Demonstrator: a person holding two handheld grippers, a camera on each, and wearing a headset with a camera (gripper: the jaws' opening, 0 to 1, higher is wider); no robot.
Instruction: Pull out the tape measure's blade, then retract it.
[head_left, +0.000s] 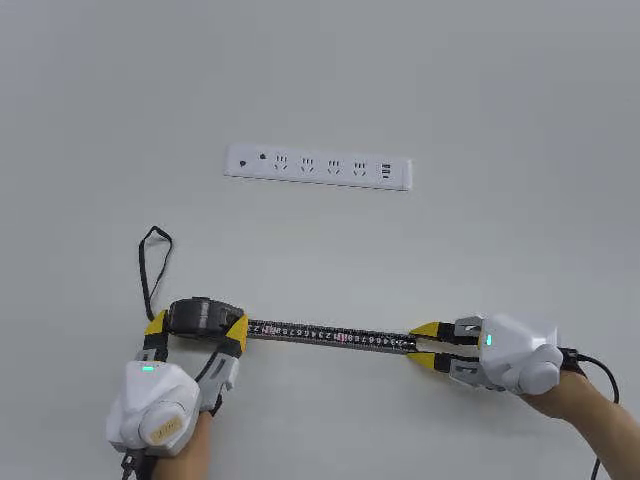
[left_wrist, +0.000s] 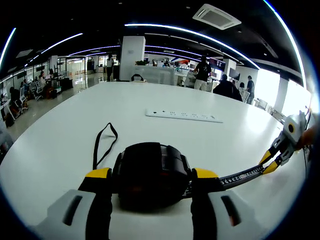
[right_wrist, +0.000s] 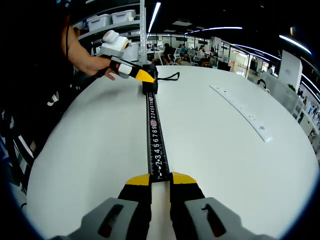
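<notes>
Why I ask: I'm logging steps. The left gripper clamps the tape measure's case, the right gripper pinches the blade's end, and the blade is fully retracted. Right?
One thing is wrong: the blade is not retracted but pulled out along the table, from the case in the left gripper to the right gripper pinching its end, as the head view shows.

black tape measure (head_left: 203, 316), white table (head_left: 450, 100)
</notes>
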